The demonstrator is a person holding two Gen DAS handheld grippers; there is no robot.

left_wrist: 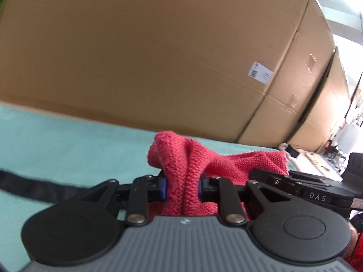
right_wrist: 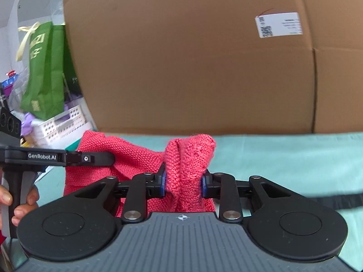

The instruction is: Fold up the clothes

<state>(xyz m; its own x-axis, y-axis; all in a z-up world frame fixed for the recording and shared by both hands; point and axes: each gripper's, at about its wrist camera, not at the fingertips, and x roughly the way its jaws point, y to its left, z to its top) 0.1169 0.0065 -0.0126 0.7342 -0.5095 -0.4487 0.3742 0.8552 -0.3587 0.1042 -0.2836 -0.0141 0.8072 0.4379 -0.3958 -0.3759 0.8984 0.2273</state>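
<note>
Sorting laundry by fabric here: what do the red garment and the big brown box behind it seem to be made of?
The red garment, pinched by both the left gripper and right gripper, looks like a chunky knit, probably wool or acrylic yarn: stitch rows show, matte. The brown box looks like plain matte cardboard, with creased seams and a printed label.

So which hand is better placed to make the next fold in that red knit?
Neither clearly, though I lean right. The left tool and right tool are both shut on bunched red knit, side by side. The right has bare teal sheet ahead; a dark strap lies by the left.
</note>
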